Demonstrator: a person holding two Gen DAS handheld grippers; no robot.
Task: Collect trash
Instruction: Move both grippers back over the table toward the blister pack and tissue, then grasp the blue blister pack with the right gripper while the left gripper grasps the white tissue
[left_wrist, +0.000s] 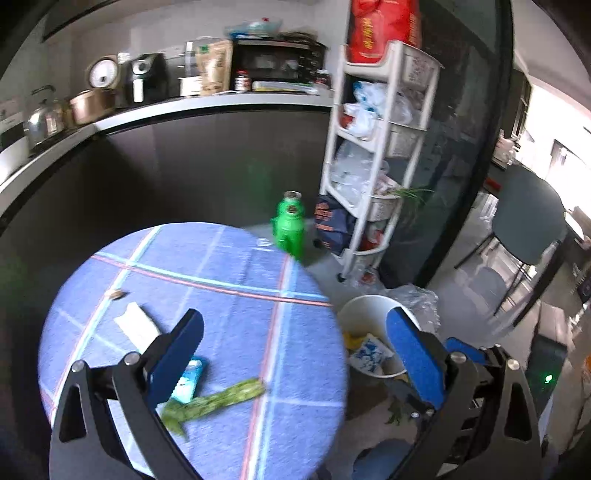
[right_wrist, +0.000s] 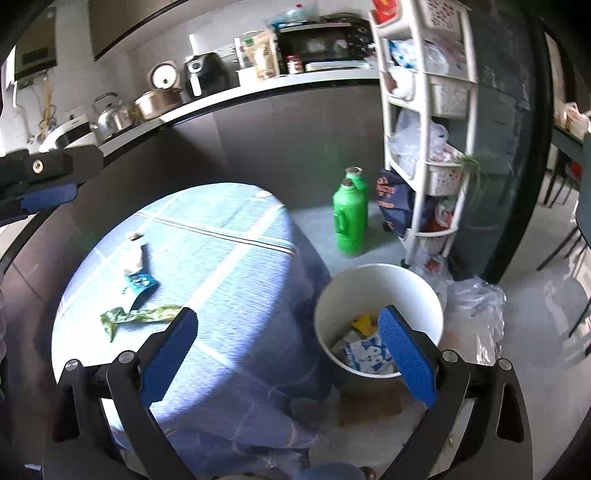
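We hold both grippers above a round table (left_wrist: 229, 266) draped in a blue woven cloth crossed by pale and red stripes. Our left gripper (left_wrist: 295, 354) has its jaws spread wide with nothing between them; the blue pads are ribbed, set on black metal arms. Our right gripper (right_wrist: 291, 350) is likewise wide apart and empty, its textured blue pads framing the table edge and the bin.

The trash lies on the cloth. A long, crinkled green wrapper (left_wrist: 218, 400) stretches flat near the table's near edge, its tail frayed. Just beside it, touching or nearly so, sits a small glossy teal packet (left_wrist: 190, 382), partly hidden behind the left pad in the left view. Farther back lies a flat white paper strip (left_wrist: 136, 325), rectangular, and beyond that a tiny brownish scrap (left_wrist: 117, 294), too small for us to tell its material.

On the floor just right of the table stands a white cylindrical bin (right_wrist: 373, 284), smooth-walled and open-topped. Inside it we see a crumpled white-and-blue printed bag (right_wrist: 364, 354) and a yellow piece (right_wrist: 364, 323). Crinkly clear plastic (right_wrist: 476, 306) lies heaped beside the bin.

Behind, two green plastic bottles (right_wrist: 349, 221) stand upright on the floor next to a white tiered rack (right_wrist: 428, 122) stuffed with plastic bags.
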